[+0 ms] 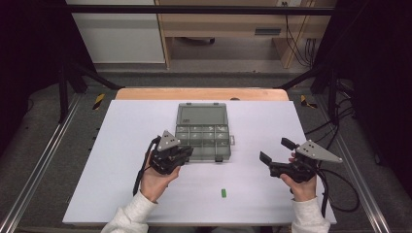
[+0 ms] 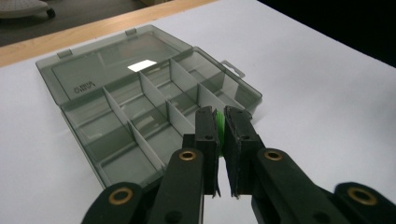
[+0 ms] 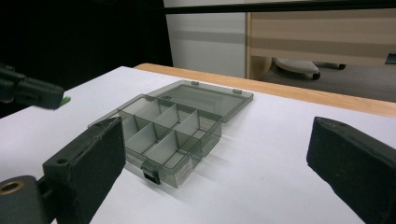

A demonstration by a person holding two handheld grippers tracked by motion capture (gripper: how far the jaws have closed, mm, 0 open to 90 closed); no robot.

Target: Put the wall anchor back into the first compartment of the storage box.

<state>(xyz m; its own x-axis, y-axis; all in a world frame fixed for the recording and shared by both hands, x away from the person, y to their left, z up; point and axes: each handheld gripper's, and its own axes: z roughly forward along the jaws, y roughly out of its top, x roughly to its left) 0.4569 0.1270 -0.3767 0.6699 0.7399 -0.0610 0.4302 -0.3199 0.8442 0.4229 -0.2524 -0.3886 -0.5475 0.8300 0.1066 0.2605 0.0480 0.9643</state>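
The left tongs [image 2: 221,135], clenching a small green piece [image 2: 218,122], should be centring over one compartment of the organizer box [image 2: 140,93] at mid-frame before releasing, while the right tongs [image 1: 274,155] are idling agape.

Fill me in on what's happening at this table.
A person holds a two-jaw gripper in each hand over a white table. The left gripper has its jaws shut on a small green piece and holds it at the near edge of an open grey compartment box, whose compartments look empty. The right gripper waits to the side with jaws wide open. A second green piece lies on the table nearer the person.
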